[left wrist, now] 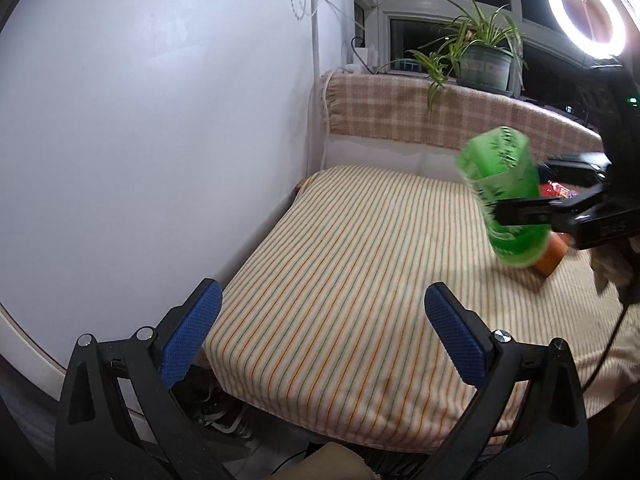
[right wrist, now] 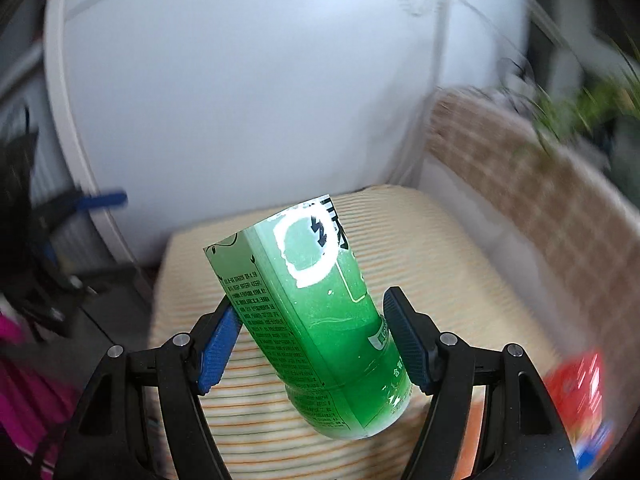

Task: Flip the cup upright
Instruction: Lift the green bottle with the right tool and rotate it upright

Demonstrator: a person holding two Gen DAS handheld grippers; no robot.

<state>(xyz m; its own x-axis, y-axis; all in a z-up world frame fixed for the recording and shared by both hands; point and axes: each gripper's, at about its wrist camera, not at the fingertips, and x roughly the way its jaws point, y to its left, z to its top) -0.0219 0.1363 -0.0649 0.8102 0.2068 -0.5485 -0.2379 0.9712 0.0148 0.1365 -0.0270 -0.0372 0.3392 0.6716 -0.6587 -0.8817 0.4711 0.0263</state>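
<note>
Blue, knurled pads are carried on the black fingers of the right claw [right wrist: 314,340], low in the right wrist frame, and the green cup [right wrist: 316,320] is pinched between them. Both pads are pressed against the cup's sides a little above its rounded base. The cup is held tilted: its base is turned down toward the camera at lower centre, and its cut rim is leaned up and away toward the upper left. It is made of translucent green plastic, printed with fine black text, a white ring and white lines, and looks like the lower part of a bottle.

Across the lower left wrist frame, the left claw [left wrist: 322,334] is seen spread wide, with nothing between its blue pads and nothing touched. It is held over the near edge of the worktop [left wrist: 340,280], which is covered by a soft cloth striped in cream, orange and green.

Farther off, at mid right of that frame, the cup [left wrist: 502,196] is seen blurred and clear of the cloth, gripped around its middle by the right claw [left wrist: 500,214]. An orange-brown block [left wrist: 554,258] lies on the cloth just behind it. Beyond, a checked cloth [left wrist: 400,108] is draped over a ledge, with a potted plant [left wrist: 480,60] upon it. A lit ring light [left wrist: 586,12] is seen at upper right.
</note>
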